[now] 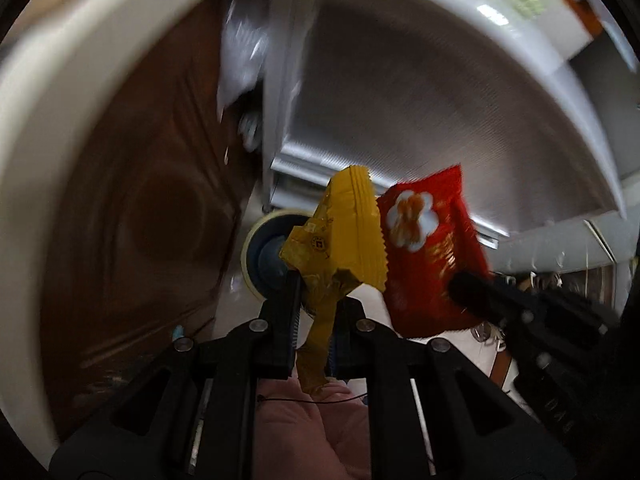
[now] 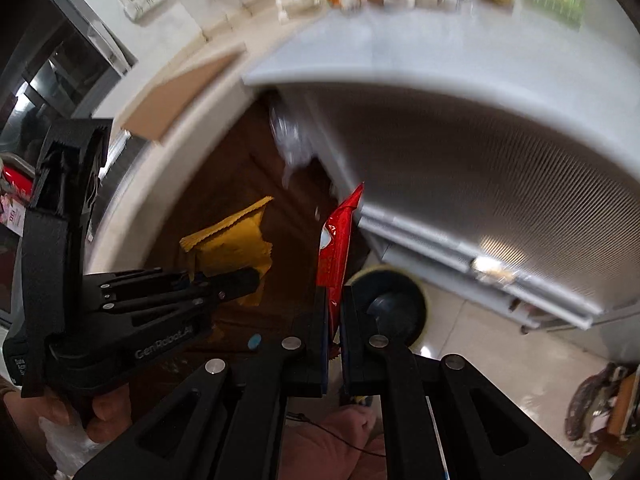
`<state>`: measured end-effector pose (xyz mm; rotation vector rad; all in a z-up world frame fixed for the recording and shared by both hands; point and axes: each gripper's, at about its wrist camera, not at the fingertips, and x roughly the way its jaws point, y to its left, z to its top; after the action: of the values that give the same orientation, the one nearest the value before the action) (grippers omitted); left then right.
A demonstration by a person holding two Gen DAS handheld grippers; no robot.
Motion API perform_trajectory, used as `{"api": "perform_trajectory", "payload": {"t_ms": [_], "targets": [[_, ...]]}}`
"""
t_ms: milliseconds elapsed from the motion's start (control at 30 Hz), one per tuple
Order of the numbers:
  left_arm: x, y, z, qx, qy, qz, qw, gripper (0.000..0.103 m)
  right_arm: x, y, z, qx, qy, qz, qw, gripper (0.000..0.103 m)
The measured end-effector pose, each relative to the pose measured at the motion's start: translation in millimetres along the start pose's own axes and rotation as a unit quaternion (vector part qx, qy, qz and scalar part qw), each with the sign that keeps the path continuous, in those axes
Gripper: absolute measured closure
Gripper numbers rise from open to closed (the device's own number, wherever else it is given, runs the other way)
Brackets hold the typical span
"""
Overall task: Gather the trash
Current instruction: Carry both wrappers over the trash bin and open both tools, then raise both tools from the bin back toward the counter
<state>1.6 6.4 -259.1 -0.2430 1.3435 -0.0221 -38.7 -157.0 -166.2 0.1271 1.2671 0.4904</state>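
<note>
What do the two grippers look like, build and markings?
Both are matte black plastic with silver rivets at the linkage pivots and blue pads inside the fingers. The left gripper carries grey "GenRobot.AI" lettering on its body. A thin black cord trails under the right gripper.

Both wrist views are aimed steeply down at close range; the bin (image 1: 60, 128) (image 2: 132, 208) and both wrappers are shared.

A pale tiled floor (image 2: 472, 344) carries a round bin with a cream rim (image 1: 60, 120) and a brown liner (image 1: 132, 220). At three o'clock from the bin stands a grey cabinet (image 2: 500, 160). A small cream-rimmed disc (image 2: 394, 304) lies on the floor between them, near the cabinet's foot.
</note>
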Motion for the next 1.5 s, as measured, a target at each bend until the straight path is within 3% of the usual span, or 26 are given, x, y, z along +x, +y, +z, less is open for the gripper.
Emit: {"api": "perform_trajectory", "payload": {"t_ms": [200, 367, 567, 667, 733, 767, 800, 833, 900, 1267, 1500], "targets": [[97, 27, -17, -0.037, 0.031, 0.015, 0.9987, 0.094, 112, -36, -37, 0.015, 0.044, 0.008, 0.999, 0.099], [170, 30, -24, -0.030, 0.050, 0.027, 0.9979, 0.094, 196, -70, -62, 0.037, 0.065, -0.015, 0.997, 0.098], [236, 32, -19, -0.015, 0.074, 0.043, 0.9962, 0.092, 267, -108, -73, 0.067, 0.077, -0.033, 0.994, 0.098], [250, 33, -19, -0.012, 0.085, 0.044, 0.9954, 0.086, 287, -118, -78, 0.080, 0.080, -0.037, 0.993, 0.093], [257, 34, -18, -0.011, 0.089, 0.048, 0.9948, 0.082, 300, -129, -79, 0.090, 0.080, -0.033, 0.992, 0.081], [259, 35, -17, -0.012, 0.092, 0.048, 0.9945, 0.078, 303, -131, -78, 0.094, 0.080, -0.033, 0.992, 0.076], [259, 35, -17, -0.013, 0.094, 0.047, 0.9944, 0.066, 304, -133, -78, 0.097, 0.078, -0.033, 0.992, 0.068], [259, 35, -17, -0.014, 0.095, 0.044, 0.9944, 0.052, 304, -134, -78, 0.098, 0.076, -0.031, 0.992, 0.065], [256, 33, -16, -0.012, 0.093, 0.045, 0.9946, 0.042, 304, -136, -76, 0.103, 0.072, -0.027, 0.992, 0.065], [237, 41, -11, -0.020, 0.087, 0.055, 0.9945, 0.042, 271, -131, -74, 0.109, 0.058, -0.034, 0.992, 0.064], [193, 33, -15, -0.021, 0.083, 0.047, 0.9953, 0.042, 238, -126, -72, 0.108, 0.055, -0.041, 0.992, 0.064]]}}
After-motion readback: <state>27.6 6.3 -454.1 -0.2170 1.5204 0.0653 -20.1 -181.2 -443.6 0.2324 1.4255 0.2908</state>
